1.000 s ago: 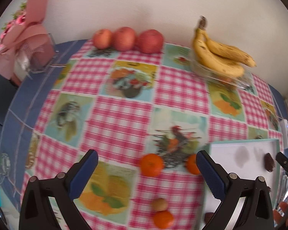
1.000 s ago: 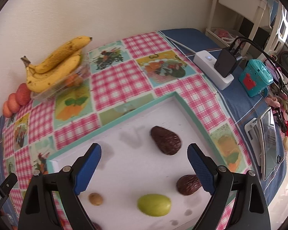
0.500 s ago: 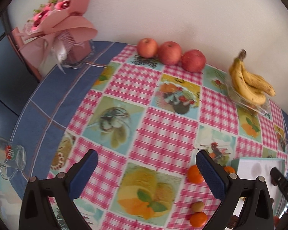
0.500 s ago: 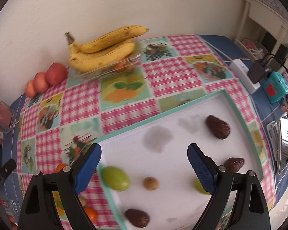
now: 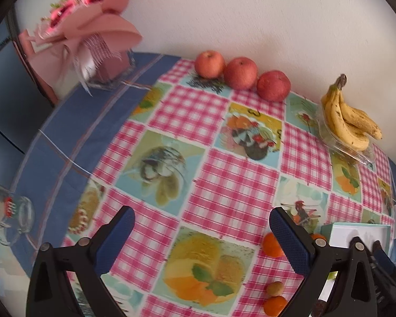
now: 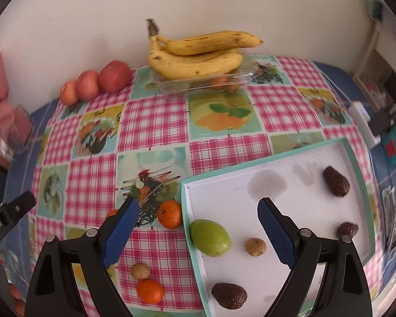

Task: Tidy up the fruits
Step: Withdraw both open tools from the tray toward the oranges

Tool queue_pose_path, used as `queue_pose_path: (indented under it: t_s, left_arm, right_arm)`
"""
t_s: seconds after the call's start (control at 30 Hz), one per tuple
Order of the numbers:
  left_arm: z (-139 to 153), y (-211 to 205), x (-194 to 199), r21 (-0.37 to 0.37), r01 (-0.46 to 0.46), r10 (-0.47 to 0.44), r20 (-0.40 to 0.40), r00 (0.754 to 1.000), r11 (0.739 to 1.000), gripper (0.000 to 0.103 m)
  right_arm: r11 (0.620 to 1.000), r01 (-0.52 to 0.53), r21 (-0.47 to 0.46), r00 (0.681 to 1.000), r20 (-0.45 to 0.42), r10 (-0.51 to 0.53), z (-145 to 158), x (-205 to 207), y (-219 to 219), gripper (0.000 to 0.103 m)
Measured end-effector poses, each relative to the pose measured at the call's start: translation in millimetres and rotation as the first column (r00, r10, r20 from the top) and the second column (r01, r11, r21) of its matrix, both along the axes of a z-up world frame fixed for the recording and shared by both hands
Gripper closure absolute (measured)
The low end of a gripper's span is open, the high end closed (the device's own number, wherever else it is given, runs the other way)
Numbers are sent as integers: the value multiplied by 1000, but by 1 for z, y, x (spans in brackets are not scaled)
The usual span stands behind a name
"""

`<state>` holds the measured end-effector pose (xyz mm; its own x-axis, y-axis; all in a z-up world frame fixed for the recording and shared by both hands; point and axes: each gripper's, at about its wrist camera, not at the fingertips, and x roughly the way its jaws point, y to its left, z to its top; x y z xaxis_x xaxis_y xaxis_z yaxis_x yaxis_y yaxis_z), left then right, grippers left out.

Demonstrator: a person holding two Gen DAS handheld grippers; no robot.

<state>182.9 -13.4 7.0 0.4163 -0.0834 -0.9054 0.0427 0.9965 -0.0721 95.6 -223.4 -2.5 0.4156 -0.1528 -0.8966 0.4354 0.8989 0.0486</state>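
Your left tongs [image 5: 200, 240] gape wide over the glossy checked surface [image 5: 232, 185], gripping nothing. Your right tongs [image 6: 198, 227] are equally wide; beneath them a smooth green fruit [image 6: 210, 237] lies inside the white tray [image 6: 316, 155], beside wrinkled brown dates [image 6: 335, 181].

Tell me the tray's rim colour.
Teal rim on the white tray, clearest in the right wrist view.

Both views are evenly and brightly lit by soft daylight; shadows are faint. Strong fisheye bending is seen, with dark corners around each round picture. Motion blur is noticed on the bouquet [image 5: 87, 23] and glass mug [image 5: 10, 219] at the left edge, and on the bananas [image 6: 198, 55].
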Motion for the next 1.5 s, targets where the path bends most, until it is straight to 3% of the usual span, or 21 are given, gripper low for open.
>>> queue_pose_path:
  t_s: [0.33,0.5,0.63,0.73,0.97,1.17,1.23,1.5]
  left_arm:
    - [-34,-26,3,-41,71,-73,-49,996,997,0]
    - [-41,-33,3,-40,96,-99,-61,993,995,2]
    - [-47,-39,3,-42,102,-105,-82,991,994,11]
    - [-51,-43,2,-42,116,-120,-90,989,992,11]
    - [-59,-54,2,-122,136,-151,-124,981,983,12]
    - [-68,-68,-2,-131,172,-191,-147,970,976,18]
    - [-72,-72,-3,-139,184,-205,-160,966,973,29]
    - [-82,-79,-7,-150,195,-222,-189,957,969,39]
  right_arm:
    - [996,-69,-55,997,-31,67,-15,10,5,12]
    - [998,-41,-42,999,-28,40,-18,9,-4,12]
    - [1000,-14,-21,1000,-22,14,-18,7,-12,12]
    - [1000,1,-17,1000,-25,-2,-20,7,-16,12]
    - [1000,22,-15,1000,-15,-22,-17,6,-21,12]
    - [999,34,8,999,-9,-34,-17,5,-26,12]
    - [999,36,13,999,-11,-36,-17,5,-26,12]
    - [1000,23,7,1000,-18,-23,-18,7,-23,16]
